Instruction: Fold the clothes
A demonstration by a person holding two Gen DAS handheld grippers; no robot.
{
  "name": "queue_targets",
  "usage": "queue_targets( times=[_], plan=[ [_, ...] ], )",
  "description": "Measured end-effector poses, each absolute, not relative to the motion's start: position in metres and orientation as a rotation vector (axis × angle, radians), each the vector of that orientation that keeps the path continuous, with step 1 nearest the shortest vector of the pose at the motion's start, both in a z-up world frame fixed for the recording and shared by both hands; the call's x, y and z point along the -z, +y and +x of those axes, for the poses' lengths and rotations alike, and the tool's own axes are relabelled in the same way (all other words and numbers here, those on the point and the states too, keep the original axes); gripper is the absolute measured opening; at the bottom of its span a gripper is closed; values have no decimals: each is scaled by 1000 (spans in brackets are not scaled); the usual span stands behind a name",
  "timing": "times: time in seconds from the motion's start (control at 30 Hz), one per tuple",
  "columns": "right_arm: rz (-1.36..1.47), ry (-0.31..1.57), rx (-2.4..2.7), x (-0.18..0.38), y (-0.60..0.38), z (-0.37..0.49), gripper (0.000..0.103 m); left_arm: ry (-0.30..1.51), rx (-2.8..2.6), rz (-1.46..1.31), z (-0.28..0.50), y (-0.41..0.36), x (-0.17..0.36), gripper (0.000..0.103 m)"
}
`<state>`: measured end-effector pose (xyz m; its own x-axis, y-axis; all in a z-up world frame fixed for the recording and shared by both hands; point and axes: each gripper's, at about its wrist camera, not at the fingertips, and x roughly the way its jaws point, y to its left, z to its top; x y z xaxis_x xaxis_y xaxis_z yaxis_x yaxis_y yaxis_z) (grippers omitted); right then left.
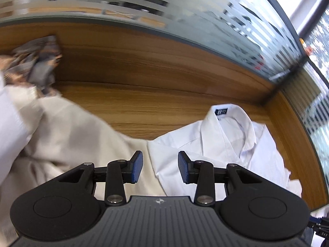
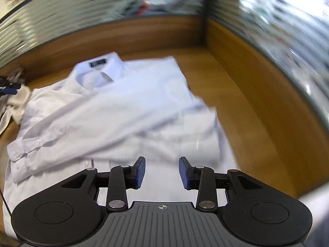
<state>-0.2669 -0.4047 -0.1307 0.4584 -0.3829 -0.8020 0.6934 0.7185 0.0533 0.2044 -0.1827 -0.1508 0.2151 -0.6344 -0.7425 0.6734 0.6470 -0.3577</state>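
Left tongs (image 1: 160, 169) wide apart, nothing between the pads, hovering over the seam where the beige garment (image 1: 78, 135) meets the white shirt (image 1: 226, 142). Right tongs (image 2: 162, 171) equally wide, empty, over the shirt's lower body; whether either touches the cloth, cannot tell.

White shirt (image 2: 115, 111) lies on the wooden table (image 1: 154, 78) near the corner, collar (image 2: 96, 70) away from the person, one sleeve (image 2: 61, 135) folded across the front, cuff toward the left edge. Beige garment spread loose to the left, edge just beside or under the shirt. A crumpled patterned cloth (image 1: 39, 61) sits further back left.

Risks, as a judgement:
- Left tongs could pinch beige and white layers together at the seam, dragging both.
- Grabbing only the top layer would pull the crossed sleeve out of place.
- Right view is motion-blurred; a fast closing could miss the hem.
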Motion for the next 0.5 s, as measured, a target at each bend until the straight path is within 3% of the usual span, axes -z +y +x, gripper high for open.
queue_targets(
  times=[0.27,0.5],
  plan=[
    [557,829,804,146,-329,-288,39,1085,977,85,225,-208,171,42],
    [502,804,712,143,-267,-262,40,1154,1012,99,234,-226,192,42]
  ],
)
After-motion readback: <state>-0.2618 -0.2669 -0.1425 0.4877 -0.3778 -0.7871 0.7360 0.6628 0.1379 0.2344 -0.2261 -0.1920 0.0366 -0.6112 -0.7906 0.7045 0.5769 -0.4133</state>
